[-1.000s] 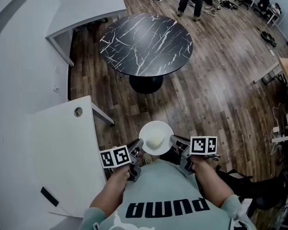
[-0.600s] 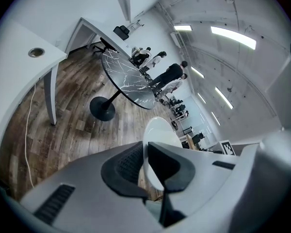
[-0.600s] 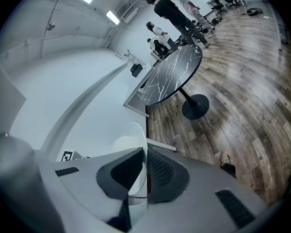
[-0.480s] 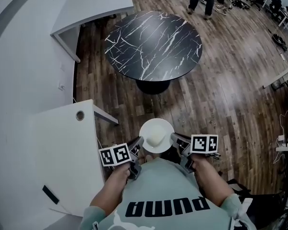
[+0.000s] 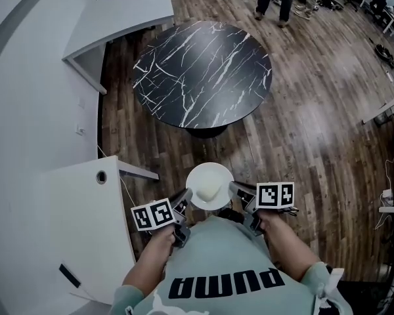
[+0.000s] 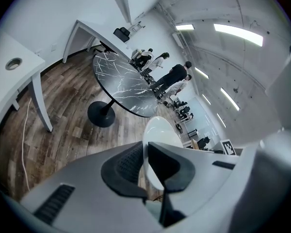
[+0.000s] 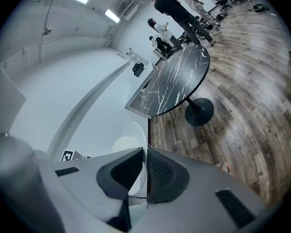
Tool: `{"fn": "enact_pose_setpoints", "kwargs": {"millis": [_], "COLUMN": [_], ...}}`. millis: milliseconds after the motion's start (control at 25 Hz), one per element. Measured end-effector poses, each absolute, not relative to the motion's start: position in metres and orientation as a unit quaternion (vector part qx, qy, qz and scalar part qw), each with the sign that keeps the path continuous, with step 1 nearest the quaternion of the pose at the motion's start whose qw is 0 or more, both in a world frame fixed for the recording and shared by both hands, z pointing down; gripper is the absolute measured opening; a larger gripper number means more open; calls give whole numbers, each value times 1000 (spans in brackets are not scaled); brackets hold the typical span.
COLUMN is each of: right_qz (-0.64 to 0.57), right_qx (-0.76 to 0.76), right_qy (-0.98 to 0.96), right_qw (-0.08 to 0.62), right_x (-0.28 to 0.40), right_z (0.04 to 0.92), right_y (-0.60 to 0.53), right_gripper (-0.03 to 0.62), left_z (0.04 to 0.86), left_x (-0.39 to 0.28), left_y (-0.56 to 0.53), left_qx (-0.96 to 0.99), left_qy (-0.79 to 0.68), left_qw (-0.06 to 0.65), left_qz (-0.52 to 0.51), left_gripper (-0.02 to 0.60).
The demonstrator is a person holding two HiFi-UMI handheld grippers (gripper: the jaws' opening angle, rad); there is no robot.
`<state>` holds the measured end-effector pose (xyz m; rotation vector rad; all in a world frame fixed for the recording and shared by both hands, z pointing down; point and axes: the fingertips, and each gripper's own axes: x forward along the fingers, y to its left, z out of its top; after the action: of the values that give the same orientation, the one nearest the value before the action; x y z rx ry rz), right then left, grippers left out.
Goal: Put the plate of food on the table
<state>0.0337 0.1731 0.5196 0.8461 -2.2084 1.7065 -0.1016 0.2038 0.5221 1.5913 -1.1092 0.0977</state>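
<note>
A white desk (image 5: 85, 228) is seen at the left. The left rim of the plate (image 5: 213, 172) is clamped by the left gripper (image 5: 184, 199). The plate is held above the wooden floor (image 5: 295, 130), well short of the black marble table (image 5: 203, 71). A pale mound of food (image 5: 209, 189), possibly rice, is carried on it. The right rim is pinched by the right gripper (image 5: 236, 190).

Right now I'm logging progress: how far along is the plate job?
Done: left gripper and right gripper shut on the plate rim, food on it. In hand: it hangs over the floor, short of the table. Left: reach the table, set it down.
</note>
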Motion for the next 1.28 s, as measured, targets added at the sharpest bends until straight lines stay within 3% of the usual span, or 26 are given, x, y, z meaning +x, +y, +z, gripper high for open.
{"fn": "enact_pose_setpoints", "kwargs": {"millis": [760, 1280], "right_qz": [578, 582], "right_qx": [254, 288], "right_qy": [-769, -754], "right_qw": [98, 101], "right_x": [72, 59], "right_z": [515, 524], "right_y": [90, 46], "right_gripper": [31, 32], "left_z": [512, 525], "left_x": [-61, -76], "left_y": [127, 76], "left_qx": [669, 676], "left_qy": [-502, -475], "left_qw": [547, 561], "left_qz": [45, 49], "left_gripper": [40, 40]}}
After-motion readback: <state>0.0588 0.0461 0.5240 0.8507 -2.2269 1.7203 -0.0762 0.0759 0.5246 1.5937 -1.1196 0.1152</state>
